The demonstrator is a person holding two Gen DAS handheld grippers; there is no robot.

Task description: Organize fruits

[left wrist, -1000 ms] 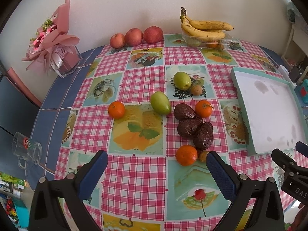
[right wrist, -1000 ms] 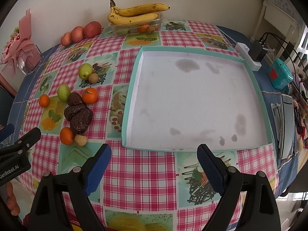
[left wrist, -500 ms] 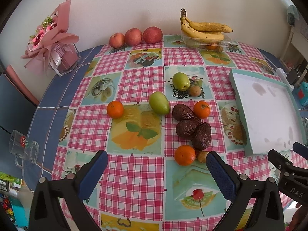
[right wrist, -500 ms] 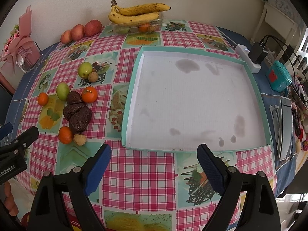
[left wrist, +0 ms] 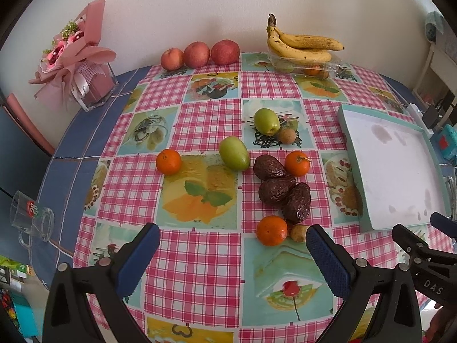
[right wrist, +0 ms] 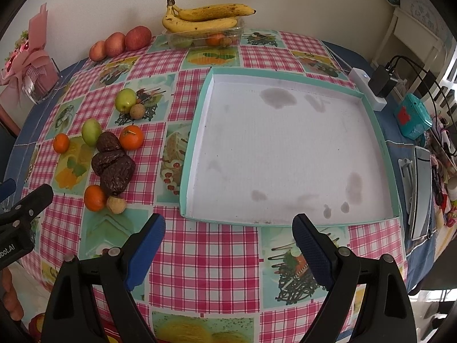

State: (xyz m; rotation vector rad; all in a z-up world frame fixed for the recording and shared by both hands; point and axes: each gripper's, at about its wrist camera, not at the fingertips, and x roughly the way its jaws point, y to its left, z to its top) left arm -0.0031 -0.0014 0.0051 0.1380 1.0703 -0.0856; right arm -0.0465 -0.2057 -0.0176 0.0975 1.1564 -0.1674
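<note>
Loose fruit lies mid-table: three oranges (left wrist: 271, 230), two green fruits (left wrist: 233, 153), three dark wrinkled fruits (left wrist: 276, 189) and two small brown ones (left wrist: 298, 233). To their right sits an empty white tray with a teal rim (left wrist: 350, 154), filling the right wrist view (right wrist: 191, 154). My left gripper (left wrist: 230, 247) hangs open above the near table edge, nothing between its fingers. My right gripper (right wrist: 228, 235) is open too, just in front of the tray's near rim. Each gripper's black tip shows at the edge of the other's view.
Bananas (left wrist: 302, 45) rest on a clear box of fruit at the back, with three red apples (left wrist: 200, 54) to their left. A pink bouquet (left wrist: 74, 57) and a glass mug (left wrist: 31, 217) stand at the left. A power strip and charger (right wrist: 377, 85) and a phone lie right of the tray.
Both views have drawn back and risen slightly, so the fruit and tray look a little smaller and farther. Nothing on the table has moved; both grippers stay open.
</note>
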